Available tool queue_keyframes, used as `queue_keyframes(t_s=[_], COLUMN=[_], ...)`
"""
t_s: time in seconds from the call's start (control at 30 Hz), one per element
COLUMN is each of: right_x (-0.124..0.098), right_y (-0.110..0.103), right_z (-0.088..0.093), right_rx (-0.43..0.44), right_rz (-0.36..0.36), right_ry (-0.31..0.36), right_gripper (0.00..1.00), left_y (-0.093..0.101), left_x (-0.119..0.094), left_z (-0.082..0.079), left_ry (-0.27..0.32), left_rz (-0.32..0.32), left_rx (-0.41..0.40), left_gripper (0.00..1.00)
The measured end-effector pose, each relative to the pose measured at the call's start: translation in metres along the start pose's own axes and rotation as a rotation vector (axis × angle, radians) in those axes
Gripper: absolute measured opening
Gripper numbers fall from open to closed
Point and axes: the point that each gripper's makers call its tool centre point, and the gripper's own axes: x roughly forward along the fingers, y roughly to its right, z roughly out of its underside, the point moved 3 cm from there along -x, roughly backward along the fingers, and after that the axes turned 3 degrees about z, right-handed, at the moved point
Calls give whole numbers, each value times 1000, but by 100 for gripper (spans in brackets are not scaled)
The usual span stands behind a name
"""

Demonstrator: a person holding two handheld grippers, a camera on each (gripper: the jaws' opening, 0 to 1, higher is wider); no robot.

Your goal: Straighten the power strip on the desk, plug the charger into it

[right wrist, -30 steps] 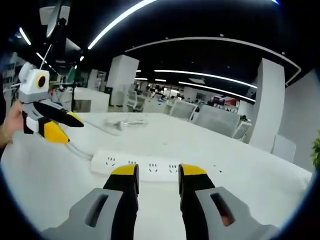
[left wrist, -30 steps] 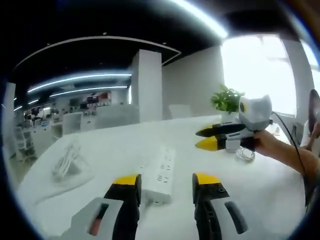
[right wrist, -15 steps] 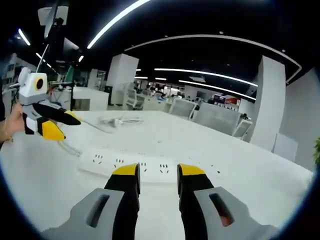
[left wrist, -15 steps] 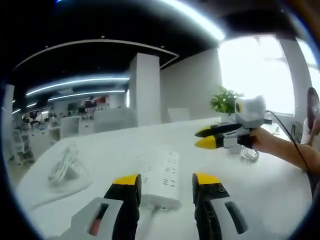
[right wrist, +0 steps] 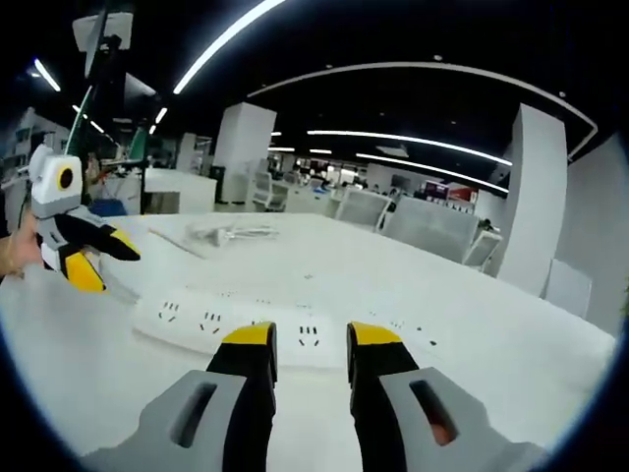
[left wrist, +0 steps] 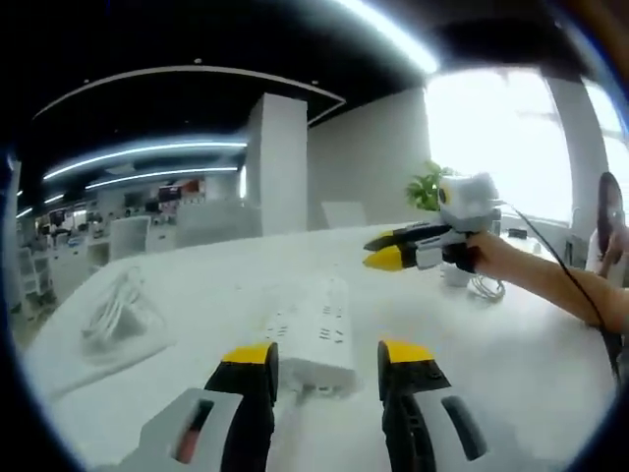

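Note:
A white power strip (left wrist: 314,332) lies on the white desk (left wrist: 491,364), its near end just beyond my left gripper (left wrist: 327,358), which is open with nothing held. The right gripper view has the strip (right wrist: 221,319) lying crosswise just past my right gripper (right wrist: 311,338), also open and empty. The white charger with its bundled cable (left wrist: 110,317) rests far left on the desk; it lies further back (right wrist: 231,233) in the right gripper view. Each gripper appears in the other's view: the right gripper (left wrist: 377,251), held by a hand, and the left gripper (right wrist: 110,264).
A loose cable coil (left wrist: 482,288) and a potted plant (left wrist: 425,187) sit at the desk's far right. Office desks and chairs (right wrist: 413,226) stand beyond the desk's far edge. A person's forearm (left wrist: 550,285) reaches in from the right.
Both grippers have come closer to the power strip, which now looms larger. In the left gripper view the right gripper has shifted left. Jaw gaps look unchanged.

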Motion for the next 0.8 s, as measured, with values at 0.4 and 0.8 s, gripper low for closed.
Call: queue_keyframes(t_s=[0.4, 0.8], right_x=[10, 4], right_y=[-3, 8], right_z=[14, 20], right_rx=[4, 70], right_rz=[-64, -64], right_ry=[-30, -5], right_gripper=[26, 26], left_y=[12, 16], left_x=[1, 9], left_z=[10, 27], left_ry=[-38, -85], left_rz=[44, 70], left_rx=[-1, -27], left_gripper=[42, 40])
